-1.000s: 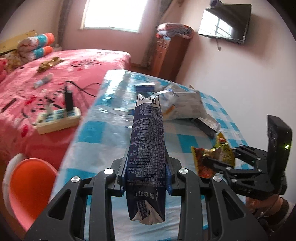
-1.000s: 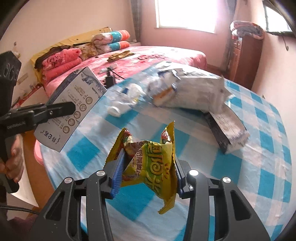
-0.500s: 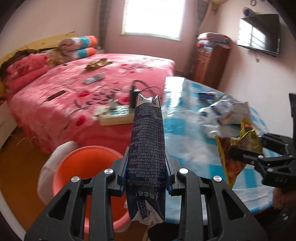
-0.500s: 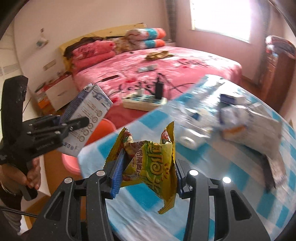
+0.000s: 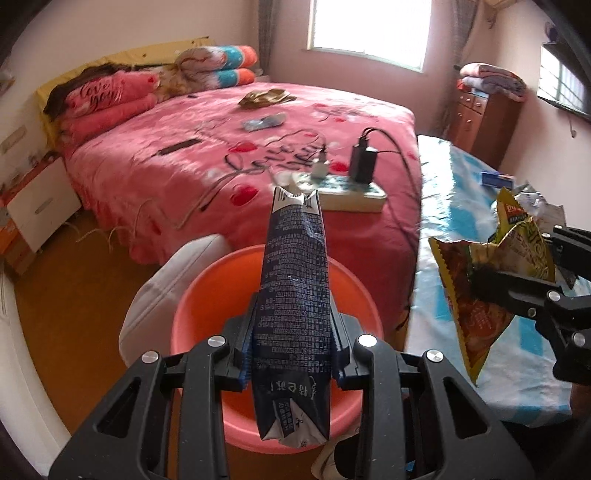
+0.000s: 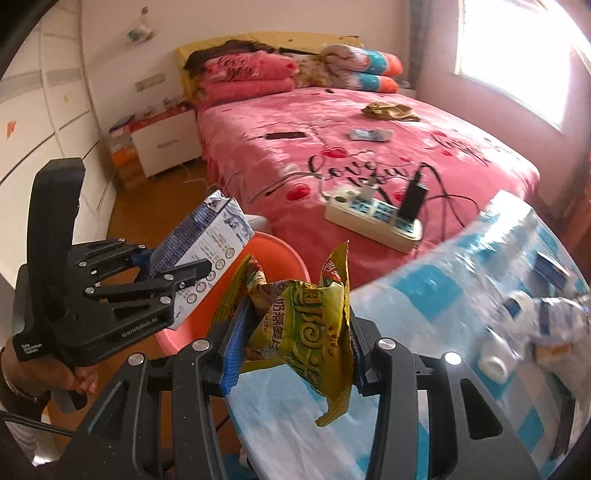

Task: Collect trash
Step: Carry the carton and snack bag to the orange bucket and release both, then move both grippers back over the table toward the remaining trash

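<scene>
Above orange basin [image 5: 207,295], carton [image 5: 293,314] in left hand-held gripper [image 5: 291,354].

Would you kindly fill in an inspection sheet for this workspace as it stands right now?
Surface: table with blue-checked cover, beside the bed.
Job's things: carton held over the orange basin; snack bag held above the table edge.
Clutter: tape roll, wrappers and a blue box on the table; phone and packets on the bed.
Grippers: left tool shut on the carton; right tool shut on the snack bag.
Cables: power strip with chargers and black cord on the bed.
Surroundings: window, dresser, nightstand.
</scene>
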Demonstrator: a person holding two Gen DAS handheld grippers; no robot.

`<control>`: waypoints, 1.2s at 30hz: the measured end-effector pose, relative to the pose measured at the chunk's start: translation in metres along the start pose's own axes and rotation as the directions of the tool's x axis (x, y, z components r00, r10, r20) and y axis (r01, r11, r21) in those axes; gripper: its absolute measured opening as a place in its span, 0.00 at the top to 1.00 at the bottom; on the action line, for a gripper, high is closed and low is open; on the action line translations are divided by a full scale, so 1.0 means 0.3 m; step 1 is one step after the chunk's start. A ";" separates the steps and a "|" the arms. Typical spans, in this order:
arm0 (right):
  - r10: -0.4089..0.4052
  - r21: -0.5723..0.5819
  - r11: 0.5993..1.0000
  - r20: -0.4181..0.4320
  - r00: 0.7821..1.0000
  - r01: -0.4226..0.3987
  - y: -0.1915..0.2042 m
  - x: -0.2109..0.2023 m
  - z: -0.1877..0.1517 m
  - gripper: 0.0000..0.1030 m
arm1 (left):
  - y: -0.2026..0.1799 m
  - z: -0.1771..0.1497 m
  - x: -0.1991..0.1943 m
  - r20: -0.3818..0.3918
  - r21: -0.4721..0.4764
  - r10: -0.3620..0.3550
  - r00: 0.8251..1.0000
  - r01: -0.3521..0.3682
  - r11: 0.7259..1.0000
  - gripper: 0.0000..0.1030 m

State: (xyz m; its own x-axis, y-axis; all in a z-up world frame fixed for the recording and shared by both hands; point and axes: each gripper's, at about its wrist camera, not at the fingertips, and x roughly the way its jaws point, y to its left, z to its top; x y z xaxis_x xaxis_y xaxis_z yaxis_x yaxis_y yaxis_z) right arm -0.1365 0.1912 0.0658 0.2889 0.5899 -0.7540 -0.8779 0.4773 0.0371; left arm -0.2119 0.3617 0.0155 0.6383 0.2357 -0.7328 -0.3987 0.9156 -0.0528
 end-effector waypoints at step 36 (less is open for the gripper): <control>-0.041 0.275 0.961 0.095 0.995 0.014 -0.192 -0.103 -0.144 0.09 | -0.105 0.035 -0.016 0.048 0.078 0.224 0.973 -0.227 0.971 0.13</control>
State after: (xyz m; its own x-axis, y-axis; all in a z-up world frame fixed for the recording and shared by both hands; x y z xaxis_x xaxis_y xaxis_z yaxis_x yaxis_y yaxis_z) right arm -0.1114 0.1175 0.0587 0.3599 0.6288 -0.6893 -0.7348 0.6463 0.2060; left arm -0.1955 0.3352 0.0278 0.5637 0.4502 -0.6925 -0.4806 0.8606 0.1683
